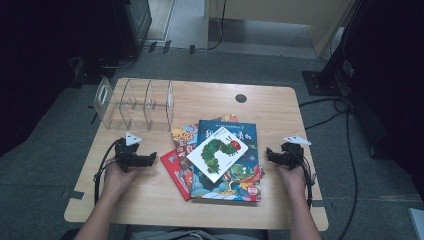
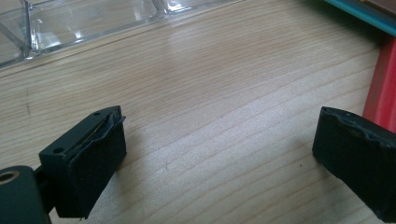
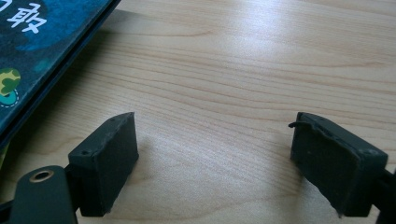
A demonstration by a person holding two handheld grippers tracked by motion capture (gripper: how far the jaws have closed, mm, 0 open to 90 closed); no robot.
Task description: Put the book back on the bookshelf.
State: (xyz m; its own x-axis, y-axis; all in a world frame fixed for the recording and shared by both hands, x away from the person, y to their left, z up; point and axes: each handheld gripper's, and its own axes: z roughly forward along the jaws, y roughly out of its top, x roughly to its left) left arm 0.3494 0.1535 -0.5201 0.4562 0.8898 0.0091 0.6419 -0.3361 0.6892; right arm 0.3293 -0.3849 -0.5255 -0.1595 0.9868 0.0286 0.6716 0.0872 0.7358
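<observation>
Currently both grippers, left (image 1: pixel 150 160) and right (image 1: pixel 270 154), rest spread and empty flanking the book pile (image 1: pixel 220 157) mid-table (image 1: pixel 150 200). Risk: loosely stacked covers sliding when gripped.

White caterpillar book (image 1: pixel 218 153) hides much of the blue book (image 1: pixel 235 135) — titles illegible.

The high view is dim and soft, its corners at ten and two o'clock falling to black, while the wooden table (image 1: pixel 150 200) is evenly lit. In both gripper views glare whitens the wood toward twelve o'clock; the near jaws are blurred, with faint shadows beneath them.
</observation>
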